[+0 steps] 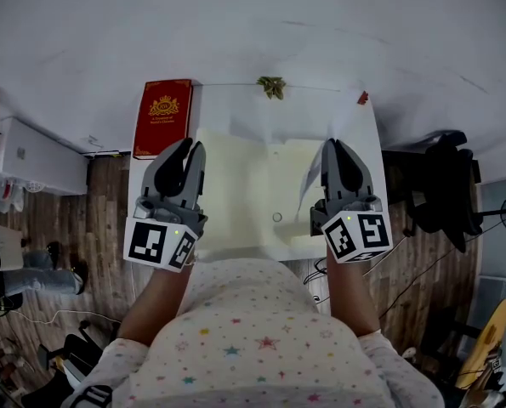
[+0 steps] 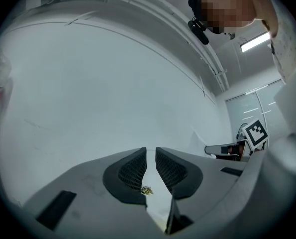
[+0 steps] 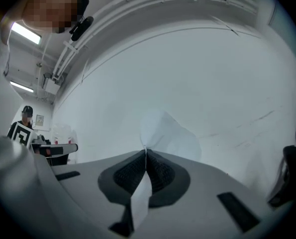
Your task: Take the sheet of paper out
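A pale yellow folder (image 1: 235,202) lies flat on the white table (image 1: 355,134). A white sheet of paper (image 1: 310,181) rises out of its right side. My right gripper (image 1: 333,144) is shut on that sheet. In the right gripper view the jaws (image 3: 146,151) meet on the paper (image 3: 167,133), which bulges beyond them and hangs below. My left gripper (image 1: 191,147) sits at the folder's left edge. Its jaws (image 2: 150,149) stand a narrow slit apart, and I see nothing between the pads, only table through the gap.
A red book (image 1: 162,116) lies at the table's back left. A small green sprig (image 1: 271,86) sits at the far edge, also visible through the left jaws as the sprig (image 2: 146,189). A small red item (image 1: 363,98) is at the back right. A black chair (image 1: 444,185) stands to the right.
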